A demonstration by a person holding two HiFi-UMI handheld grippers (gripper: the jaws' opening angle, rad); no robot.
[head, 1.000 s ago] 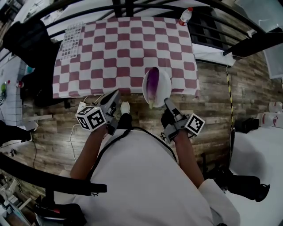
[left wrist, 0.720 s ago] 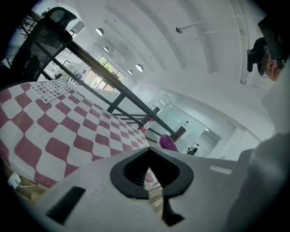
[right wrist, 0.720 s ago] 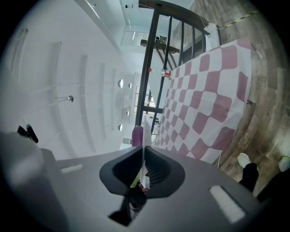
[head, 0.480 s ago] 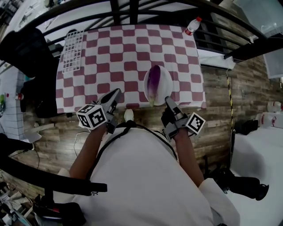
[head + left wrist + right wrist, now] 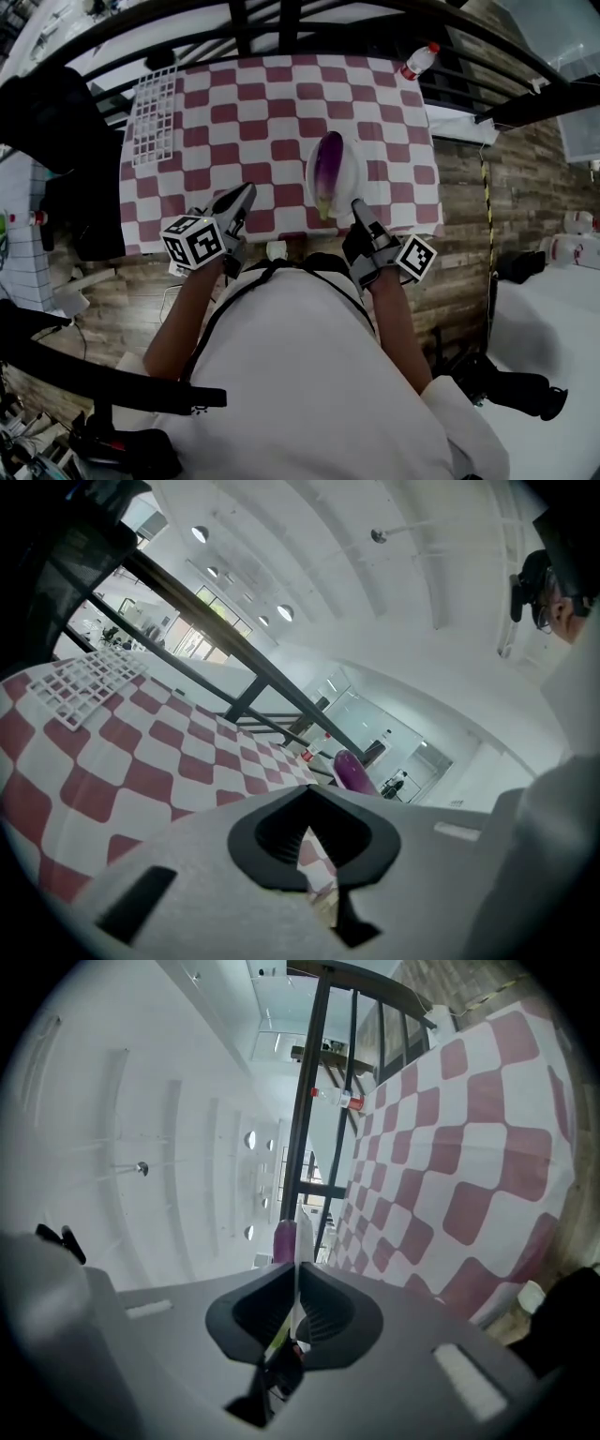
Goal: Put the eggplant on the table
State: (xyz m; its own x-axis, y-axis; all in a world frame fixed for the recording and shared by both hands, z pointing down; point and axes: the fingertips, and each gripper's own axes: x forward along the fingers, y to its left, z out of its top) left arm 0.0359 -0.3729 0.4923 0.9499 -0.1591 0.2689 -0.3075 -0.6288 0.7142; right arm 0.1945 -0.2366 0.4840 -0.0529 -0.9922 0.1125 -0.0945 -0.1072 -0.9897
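Note:
A purple eggplant (image 5: pixel 325 170) lies lengthwise on a white plate (image 5: pixel 349 172) near the front edge of the table with the red-and-white checked cloth (image 5: pixel 234 112). My left gripper (image 5: pixel 246 193) is shut and empty over the cloth's near edge, left of the plate. My right gripper (image 5: pixel 357 205) is shut and empty too, just short of the plate's near right rim. In the left gripper view the eggplant (image 5: pixel 352 772) shows beyond the closed left gripper (image 5: pixel 307 790). In the right gripper view the eggplant (image 5: pixel 283 1240) and the plate (image 5: pixel 303 1235) stand just past the right gripper (image 5: pixel 296 1266).
A white wire rack (image 5: pixel 152 114) lies at the table's far left. A red-capped bottle (image 5: pixel 419 61) stands beyond the far right corner. Black railing bars (image 5: pixel 281 23) run along the far side. A wooden floor (image 5: pixel 469 216) surrounds the table, with a dark bag (image 5: pixel 56 122) at the left.
The person has stepped closer to the table. Both grippers, still shut, have moved from over the floor to the cloth's near edge, nearer the plate.

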